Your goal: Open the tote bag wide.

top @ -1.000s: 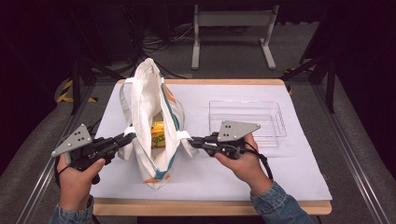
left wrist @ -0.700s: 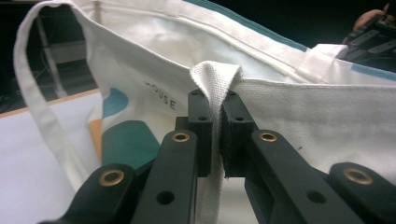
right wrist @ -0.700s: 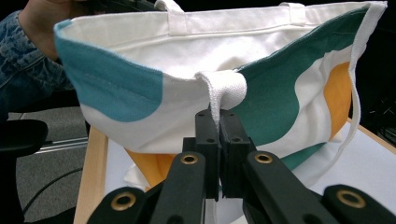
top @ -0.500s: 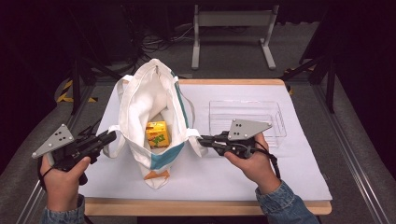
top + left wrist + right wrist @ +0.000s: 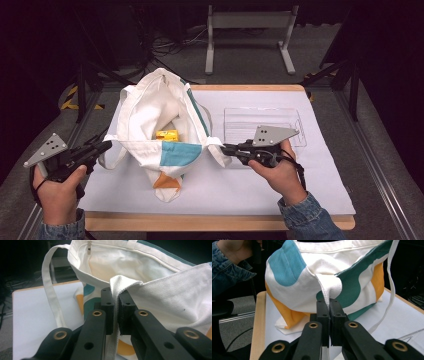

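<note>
On the worktop (image 5: 260, 200), left of centre: cloth tote bag (image 5: 165, 135), mouth pulled wide toward both sides. At nine o'clock of the bag, left tool (image 5: 102, 146), pressed together on a folded strap (image 5: 117, 287) at the bag's rim; same pinch clear in the left gripper view, white webbing running down between the two black jaws. At three o'clock of the bag, right tool (image 5: 225, 148), likewise pinching the opposite strap end (image 5: 329, 288), jaws closed tight on it in the right gripper view. Inside the open bag, toward twelve o'clock: small yellow box (image 5: 166, 135), lying on the bottom. Bag's outer face patterned in teal, blue and orange. Behind the right tool, toward one o'clock: clear plastic tray (image 5: 250, 120), flat on the white sheet, apart from the bag.
</note>
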Action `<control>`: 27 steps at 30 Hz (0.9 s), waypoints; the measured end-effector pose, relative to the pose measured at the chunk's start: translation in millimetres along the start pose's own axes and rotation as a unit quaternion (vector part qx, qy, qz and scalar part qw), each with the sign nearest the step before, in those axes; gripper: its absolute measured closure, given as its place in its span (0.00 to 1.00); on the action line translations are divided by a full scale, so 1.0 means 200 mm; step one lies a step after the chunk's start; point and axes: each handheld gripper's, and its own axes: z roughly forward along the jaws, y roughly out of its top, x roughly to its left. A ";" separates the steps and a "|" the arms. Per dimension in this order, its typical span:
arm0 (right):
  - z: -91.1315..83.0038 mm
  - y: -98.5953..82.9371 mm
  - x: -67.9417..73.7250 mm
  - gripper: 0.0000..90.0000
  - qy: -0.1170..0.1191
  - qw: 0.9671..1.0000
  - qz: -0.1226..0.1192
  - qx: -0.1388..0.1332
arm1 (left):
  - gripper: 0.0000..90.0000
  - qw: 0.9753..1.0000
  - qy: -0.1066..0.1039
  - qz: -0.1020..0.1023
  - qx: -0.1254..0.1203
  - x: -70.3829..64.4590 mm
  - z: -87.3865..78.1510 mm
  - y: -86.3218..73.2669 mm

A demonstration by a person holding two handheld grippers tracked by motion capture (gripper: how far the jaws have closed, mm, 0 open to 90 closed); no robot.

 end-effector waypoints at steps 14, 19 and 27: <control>0.02 -0.06 -0.01 0.98 0.011 0.998 0.016 0.060 | 0.95 0.997 0.013 -0.008 0.070 0.05 0.03 -0.05; 0.05 -0.08 -0.02 0.98 0.008 0.996 0.021 0.085 | 0.95 0.995 0.011 -0.004 0.100 0.06 0.06 -0.06; 0.09 -0.16 -0.05 0.98 0.012 0.991 0.043 0.123 | 0.95 0.989 0.013 -0.008 0.148 0.09 0.12 -0.11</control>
